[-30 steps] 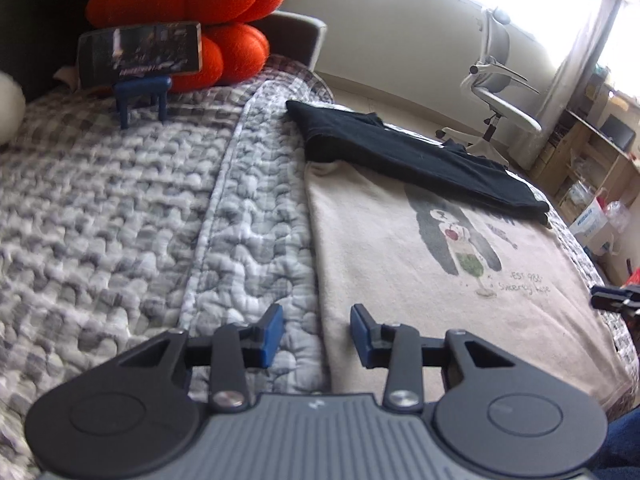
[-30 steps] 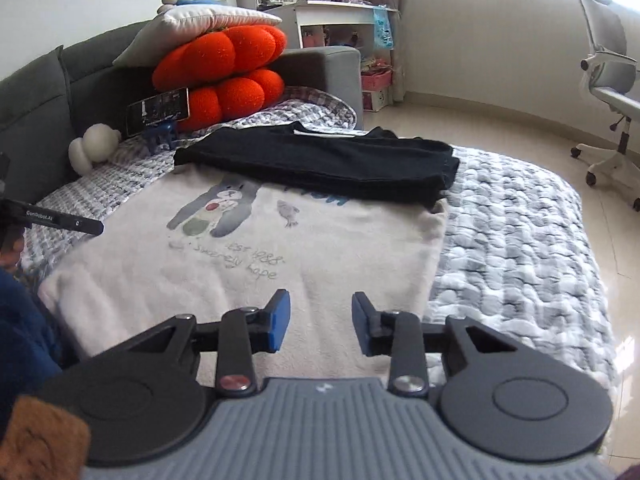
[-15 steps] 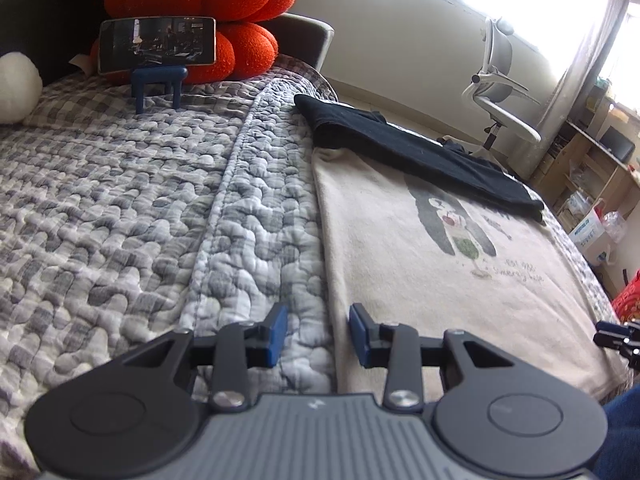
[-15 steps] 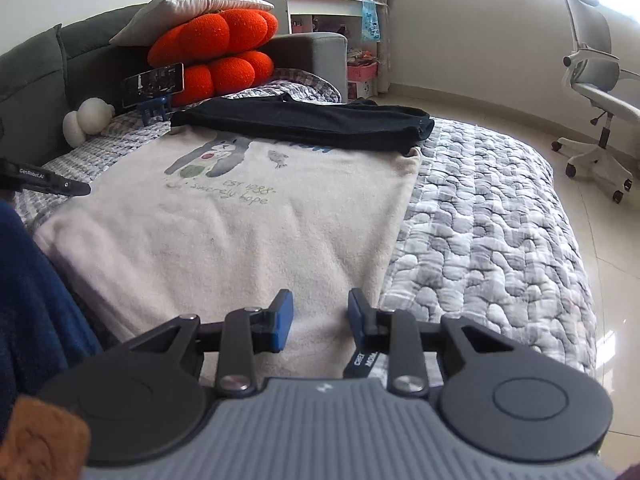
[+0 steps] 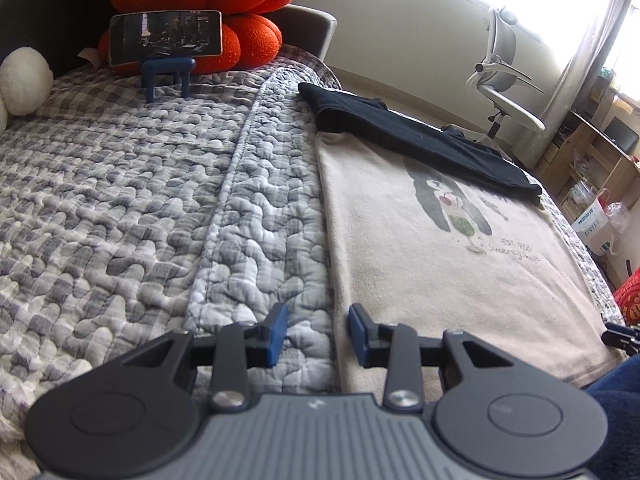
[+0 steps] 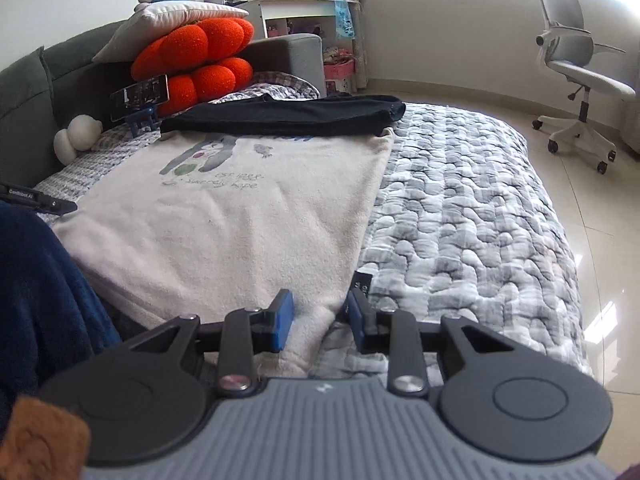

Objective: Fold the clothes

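Observation:
A cream sweatshirt (image 5: 440,260) with a cartoon print lies flat on the quilted bed (image 5: 120,200). A folded black garment (image 5: 420,140) lies across its far end. My left gripper (image 5: 316,334) hovers low over the sweatshirt's left edge, which runs under the gap; its jaws are closing and the pads touch no cloth. In the right wrist view the sweatshirt (image 6: 248,220) fills the middle, with the black garment (image 6: 288,120) behind it. My right gripper (image 6: 320,320) is open over the near right corner, with cloth showing between the fingers.
Orange cushions (image 6: 192,60) and a phone on a blue stand (image 5: 166,40) sit at the headboard, beside a white plush (image 6: 78,138). An office chair (image 6: 576,76) stands on the tiled floor to the right. A person's blue sleeve (image 6: 36,280) is at the left.
The right gripper has slid rightward along the near hem to the sweatshirt's right corner. The left gripper has sunk a little along the left edge, its jaws slightly narrower.

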Motion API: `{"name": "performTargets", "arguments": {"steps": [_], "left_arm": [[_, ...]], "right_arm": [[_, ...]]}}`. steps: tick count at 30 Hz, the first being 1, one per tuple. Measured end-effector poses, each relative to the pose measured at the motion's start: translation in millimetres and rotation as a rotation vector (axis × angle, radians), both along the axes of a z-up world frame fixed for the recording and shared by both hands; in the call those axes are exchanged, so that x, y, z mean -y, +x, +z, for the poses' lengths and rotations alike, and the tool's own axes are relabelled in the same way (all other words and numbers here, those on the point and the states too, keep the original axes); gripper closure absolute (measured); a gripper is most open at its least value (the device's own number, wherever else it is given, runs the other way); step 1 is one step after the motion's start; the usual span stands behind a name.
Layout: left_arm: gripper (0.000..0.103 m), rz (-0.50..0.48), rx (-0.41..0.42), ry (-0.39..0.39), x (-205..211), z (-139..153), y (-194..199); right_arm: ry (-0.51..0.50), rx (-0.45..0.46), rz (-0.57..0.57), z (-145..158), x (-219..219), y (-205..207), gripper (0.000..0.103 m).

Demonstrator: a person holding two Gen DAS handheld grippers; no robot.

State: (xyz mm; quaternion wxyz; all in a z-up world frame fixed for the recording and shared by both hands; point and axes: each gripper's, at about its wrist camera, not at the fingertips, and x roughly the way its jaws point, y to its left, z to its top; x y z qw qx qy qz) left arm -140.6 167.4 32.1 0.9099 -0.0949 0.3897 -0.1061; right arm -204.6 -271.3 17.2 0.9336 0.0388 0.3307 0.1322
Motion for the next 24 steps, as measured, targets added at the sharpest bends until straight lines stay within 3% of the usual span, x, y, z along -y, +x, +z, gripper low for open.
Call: {"name": "performTargets", "arguments": {"steps": [14,19,24], "left_arm": [[0.070,-0.017,-0.064,-0.134,-12,-4,-31],[0.067,-0.013,-0.072,-0.187,-12,-8,-34],[0.064,0.010,-0.078,-0.221,-11,-12,-36]], "right_arm": [[0.321,-0.075,-0.144,-1,36,-27,0.071],[0.358,-0.084,-0.134,-2,33,-33,0.067],[0.350,-0.090,-0.121,-7,22,-33,0.078]]}}
